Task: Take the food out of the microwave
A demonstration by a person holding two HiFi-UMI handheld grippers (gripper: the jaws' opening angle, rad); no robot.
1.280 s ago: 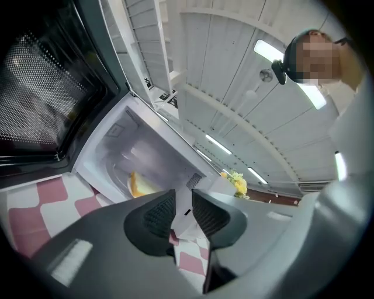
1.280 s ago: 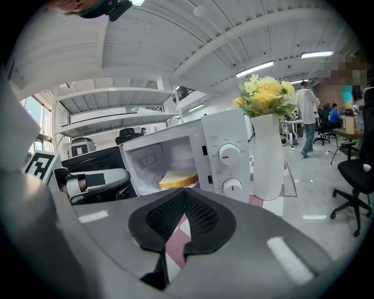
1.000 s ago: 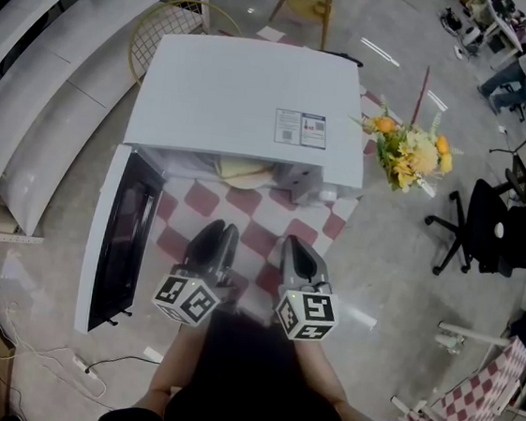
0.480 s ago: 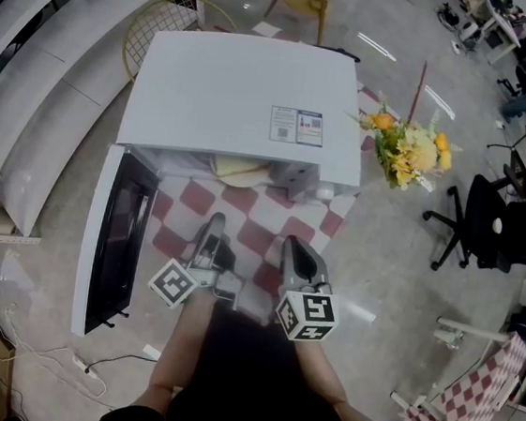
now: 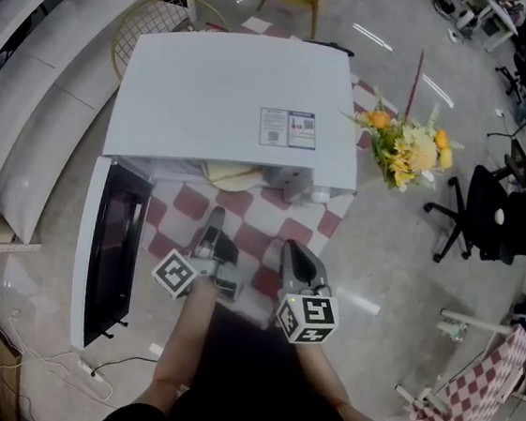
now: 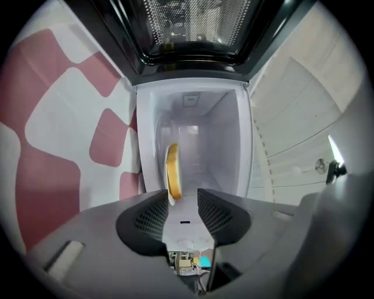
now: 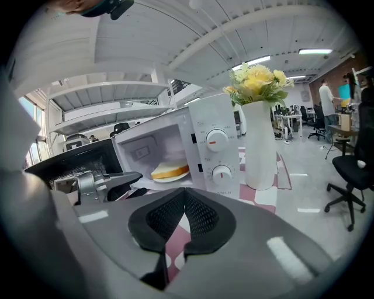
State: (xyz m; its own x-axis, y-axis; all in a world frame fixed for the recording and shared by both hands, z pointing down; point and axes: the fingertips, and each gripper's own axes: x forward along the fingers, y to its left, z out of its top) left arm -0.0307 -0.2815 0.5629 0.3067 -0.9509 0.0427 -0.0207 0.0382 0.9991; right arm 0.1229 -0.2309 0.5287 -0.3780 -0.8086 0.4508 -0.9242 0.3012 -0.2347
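White microwave [image 5: 229,97], door [image 5: 112,254] open on the left | bread [image 6: 172,169] on its plate [image 7: 173,178] sits inside, untouched | left gripper [image 6: 183,195] rolled on its side, jaws just opened wide, nothing in them, lined up for the plate rim I reckon | right gripper [image 7: 184,201] closed, empty, parked near

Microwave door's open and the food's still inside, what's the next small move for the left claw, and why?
Probably ease the left claw forward into the microwave toward the food. Its jaws have just been opening and stand apart with nothing between them, the door is open, and the food sits ahead inside, not yet reached.
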